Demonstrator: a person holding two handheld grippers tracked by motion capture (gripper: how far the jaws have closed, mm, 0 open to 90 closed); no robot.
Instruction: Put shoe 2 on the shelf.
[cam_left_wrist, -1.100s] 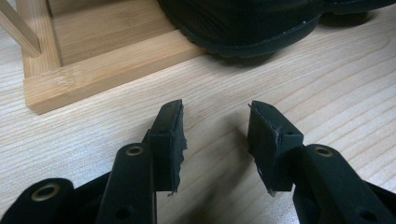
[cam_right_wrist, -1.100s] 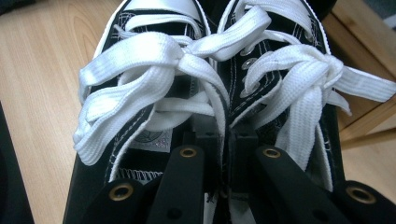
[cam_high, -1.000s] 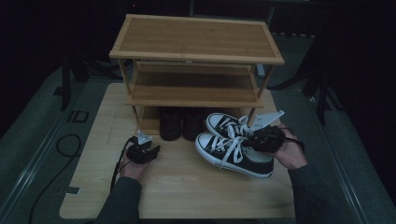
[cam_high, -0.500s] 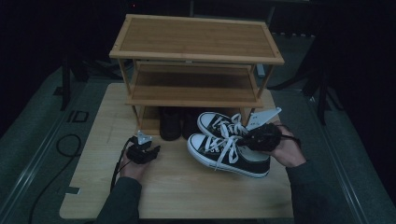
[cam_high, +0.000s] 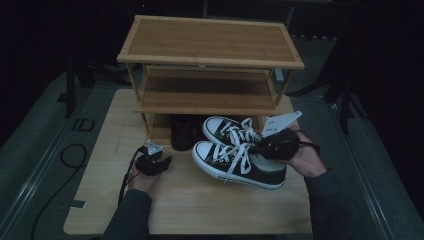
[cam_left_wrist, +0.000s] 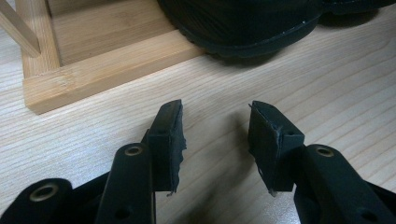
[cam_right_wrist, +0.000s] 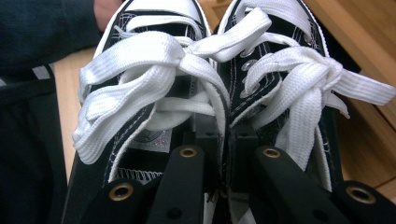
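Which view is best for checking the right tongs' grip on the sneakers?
The right gripper view: the right tongs are shut on the inner sides of both sneakers, pinched together beneath the white laces. The high view shows the pair with toes raised over the table, grip hidden by the hand. The left gripper view shows a different, dark shoe.

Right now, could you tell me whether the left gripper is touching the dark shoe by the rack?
Apart: the left gripper view shows bare table between the left gripper and the dark shoe.

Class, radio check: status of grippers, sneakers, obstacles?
Right gripper shut on sneakers, pinching inner sides together. Left gripper open, empty. Dark shoe beside rack.
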